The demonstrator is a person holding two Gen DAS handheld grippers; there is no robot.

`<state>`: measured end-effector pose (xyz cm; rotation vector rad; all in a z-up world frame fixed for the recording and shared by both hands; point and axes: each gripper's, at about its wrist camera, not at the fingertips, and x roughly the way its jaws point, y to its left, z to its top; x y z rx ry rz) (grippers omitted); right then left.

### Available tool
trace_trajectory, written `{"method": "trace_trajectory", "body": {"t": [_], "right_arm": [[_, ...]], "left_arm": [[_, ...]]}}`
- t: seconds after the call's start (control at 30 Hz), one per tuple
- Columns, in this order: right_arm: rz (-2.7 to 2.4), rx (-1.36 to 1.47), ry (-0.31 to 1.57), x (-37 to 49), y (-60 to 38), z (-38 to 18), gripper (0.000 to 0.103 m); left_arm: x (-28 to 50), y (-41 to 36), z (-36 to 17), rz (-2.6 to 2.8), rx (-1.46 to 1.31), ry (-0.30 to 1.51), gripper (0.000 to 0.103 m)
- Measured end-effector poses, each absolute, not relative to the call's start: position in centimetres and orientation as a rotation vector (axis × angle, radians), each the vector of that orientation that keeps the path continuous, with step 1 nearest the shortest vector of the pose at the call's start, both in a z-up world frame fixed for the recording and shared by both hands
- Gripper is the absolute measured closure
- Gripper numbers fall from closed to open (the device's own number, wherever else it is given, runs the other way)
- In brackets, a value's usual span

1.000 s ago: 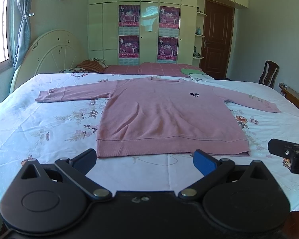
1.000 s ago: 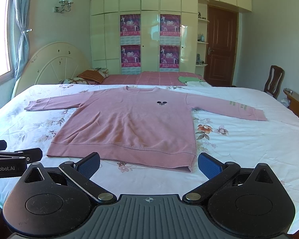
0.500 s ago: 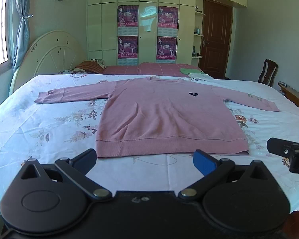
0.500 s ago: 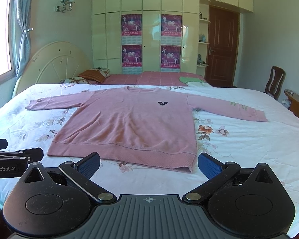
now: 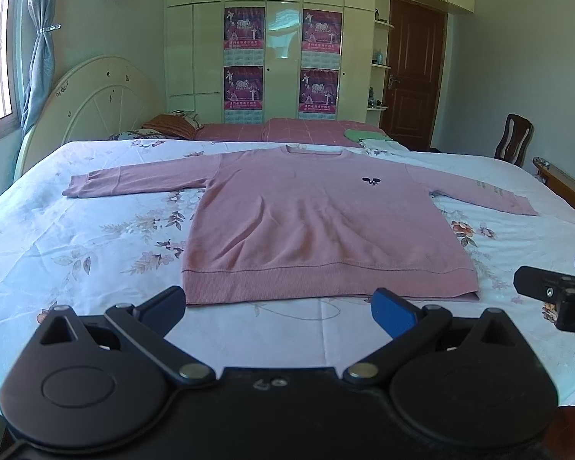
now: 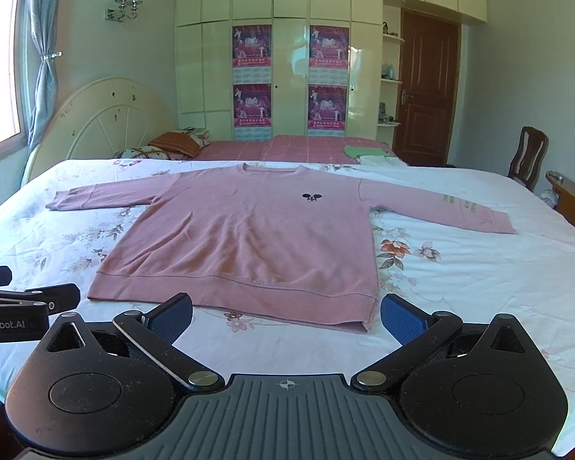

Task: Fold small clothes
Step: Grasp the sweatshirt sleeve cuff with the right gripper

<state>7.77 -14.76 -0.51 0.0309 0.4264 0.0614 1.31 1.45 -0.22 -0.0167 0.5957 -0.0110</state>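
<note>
Left wrist view: your left gripper is spread wide and empty, hovering at the near edge of the bed with the white floral sheet. The pink long-sleeved knit sweater lies flat, face up, hem nearest you, both sleeves out to the sides. Your right gripper pokes in at the right edge, only partly in frame.

Risk: pinch the hem too deep and you'll likely catch the sheet too; pinch only the top layer and the back stays behind, so the fold skews. The knit looks soft and will sag between uneven grips.

Right wrist view: the right gripper is spread too, holding nothing, near the hem's right corner. The left gripper is cut off at the left edge.

Hard to tell: the small dark chest logo and the pale print on the right sleeve are unreadable. The green cloth on the far red blanket is too far away to identify.
</note>
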Motion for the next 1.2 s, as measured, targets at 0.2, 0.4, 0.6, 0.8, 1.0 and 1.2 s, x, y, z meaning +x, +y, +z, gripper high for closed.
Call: {"method": "trace_trajectory", "body": {"t": [0.2, 0.4, 0.6, 0.8, 1.0, 1.2], "right_arm": [[-0.009, 0.048, 0.379, 8.7, -17.0, 0.1, 0.0], [-0.121, 0.12, 0.348, 12.3, -22.0, 0.5, 0.0], [-0.212, 0.225, 0.341, 18.7, -28.7, 0.5, 0.001], [-0.289, 0.282, 0.334, 26.4, -36.0, 0.0, 0.045], [-0.362, 0.442, 0.359, 35.0, -46.4, -3.0, 0.045], [-0.453, 0.592, 0.391, 40.2, -55.8, -7.8, 0.061]], "left_arm": [[4.2, 2.2, 0.1, -0.121, -0.118, 0.572, 0.0], [9.4, 1.9, 0.2, -0.123, -0.094, 0.532, 0.0], [17.1, 1.9, -0.5, -0.066, -0.09, 0.514, 0.015], [26.0, 0.3, -1.9, 0.009, -0.076, 0.524, 0.011], [34.1, -2.5, -4.9, -0.009, -0.019, 0.596, 0.015], [38.1, -4.1, -8.2, -0.005, 0.023, 0.678, 0.021]]}}
